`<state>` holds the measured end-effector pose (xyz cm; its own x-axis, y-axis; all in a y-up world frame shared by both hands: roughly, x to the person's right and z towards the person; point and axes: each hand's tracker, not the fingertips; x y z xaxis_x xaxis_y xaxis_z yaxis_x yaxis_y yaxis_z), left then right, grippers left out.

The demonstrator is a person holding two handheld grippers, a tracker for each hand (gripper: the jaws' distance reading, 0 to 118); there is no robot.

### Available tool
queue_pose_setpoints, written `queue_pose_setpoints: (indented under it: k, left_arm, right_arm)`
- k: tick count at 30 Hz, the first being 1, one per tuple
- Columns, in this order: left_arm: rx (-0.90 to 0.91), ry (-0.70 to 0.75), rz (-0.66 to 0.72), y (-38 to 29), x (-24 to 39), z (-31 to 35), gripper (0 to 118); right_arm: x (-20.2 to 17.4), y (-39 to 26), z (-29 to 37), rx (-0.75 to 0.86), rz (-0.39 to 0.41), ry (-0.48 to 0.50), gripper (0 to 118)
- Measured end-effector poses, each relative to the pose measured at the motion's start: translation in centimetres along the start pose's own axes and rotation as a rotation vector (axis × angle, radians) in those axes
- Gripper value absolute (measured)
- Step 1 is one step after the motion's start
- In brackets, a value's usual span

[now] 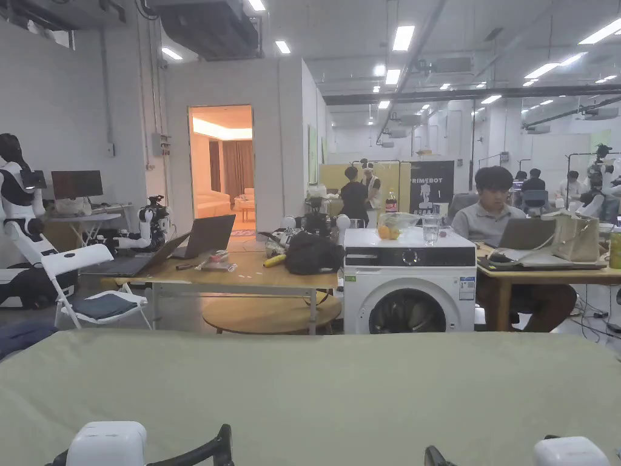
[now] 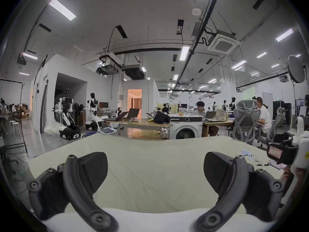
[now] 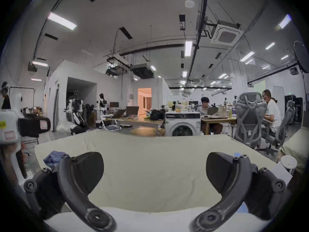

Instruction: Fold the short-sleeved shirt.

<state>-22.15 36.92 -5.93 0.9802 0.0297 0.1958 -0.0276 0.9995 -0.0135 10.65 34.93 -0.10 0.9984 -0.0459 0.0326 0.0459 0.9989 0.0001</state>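
Observation:
A table under a pale green cloth (image 1: 315,394) lies in front of me. My left gripper (image 2: 155,165) hovers low over its near edge, jaws wide apart with nothing between them. My right gripper (image 3: 154,165) is open and empty in the same way. Both gripper tops peek in at the bottom of the head view, the left gripper (image 1: 142,449) and the right gripper (image 1: 527,458). A crumpled blue garment (image 3: 51,158) lies at the table's left edge. A blue-and-white striped cloth (image 2: 247,153) lies at the right edge, beside the right gripper's body (image 2: 282,152).
Beyond the table's far edge stand a white washing machine (image 1: 409,285), a wooden table with laptops (image 1: 224,273) and a white folding chair (image 1: 91,285). A person (image 1: 494,206) sits at a desk. Grey office chairs (image 3: 249,118) stand to the right. A white lidded cup (image 3: 288,162) is near the right corner.

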Motion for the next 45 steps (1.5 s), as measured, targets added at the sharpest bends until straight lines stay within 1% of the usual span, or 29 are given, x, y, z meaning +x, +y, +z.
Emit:
queue_pose_setpoints:
  k: [1,4,9,13,16,22,25,34,36,38,40,41,43,44,45]
  left_arm:
    - [-0.003,0.001,0.002,-0.1,0.0,0.0,114]
    - [-0.004,-0.009,-0.002,-0.6,0.0,0.4,114]
    - [0.013,-0.028,-0.050,-0.7,0.3,0.5,114]
    - [0.053,-0.052,-0.042,-0.6,0.2,1.2,114]
    - [0.072,-0.060,-0.024,-0.5,0.0,1.6,114]
    - [0.059,-0.058,-0.042,-0.4,0.4,1.2,114]
    - [0.042,-0.044,-0.025,-0.4,0.4,1.0,114]
    - [0.023,-0.036,-0.007,-0.4,0.2,0.9,114]
    - [0.016,-0.041,-0.003,-0.3,0.3,0.8,114]
    - [0.012,-0.039,-0.005,-0.2,0.4,0.8,114]
    - [0.004,-0.034,0.000,-0.2,0.4,0.8,114]
    - [0.001,-0.036,0.008,-0.2,0.4,0.8,114]
    - [-0.002,-0.052,0.042,-0.3,0.3,0.7,114]
    - [-0.003,-0.064,0.060,-0.4,0.2,0.7,114]
    - [-0.005,-0.071,0.067,-0.5,0.2,0.6,114]
  right_arm:
    - [-0.2,0.1,-0.1,0.001,0.004,-0.004,118]
    - [-1.0,0.3,-0.3,-0.008,0.055,-0.027,118]
    - [-1.7,-0.5,-1.0,-0.014,0.074,-0.074,118]
    - [-2.2,-0.8,-1.1,-0.034,0.109,-0.130,118]
    - [-2.2,-0.9,-1.1,-0.045,0.113,-0.133,118]
    - [-2.5,-0.6,-1.4,-0.041,0.135,-0.134,118]
    - [-2.5,-0.7,-1.7,-0.057,0.126,-0.140,118]
    - [-1.7,-0.7,-2.1,-0.091,0.047,-0.161,118]
    - [-1.3,-0.6,-2.1,-0.105,0.003,-0.131,118]
    - [-0.9,-0.5,-2.2,-0.150,-0.081,-0.100,118]
    - [-0.2,-0.4,-2.7,-0.222,-0.189,-0.097,118]
    - [0.3,-0.3,-3.0,-0.250,-0.261,-0.098,118]
    - [1.3,-0.4,-3.3,-0.267,-0.398,-0.054,118]
    - [1.6,-0.4,-3.5,-0.269,-0.455,-0.058,118]
    - [1.7,-0.3,-3.5,-0.280,-0.488,-0.063,118]
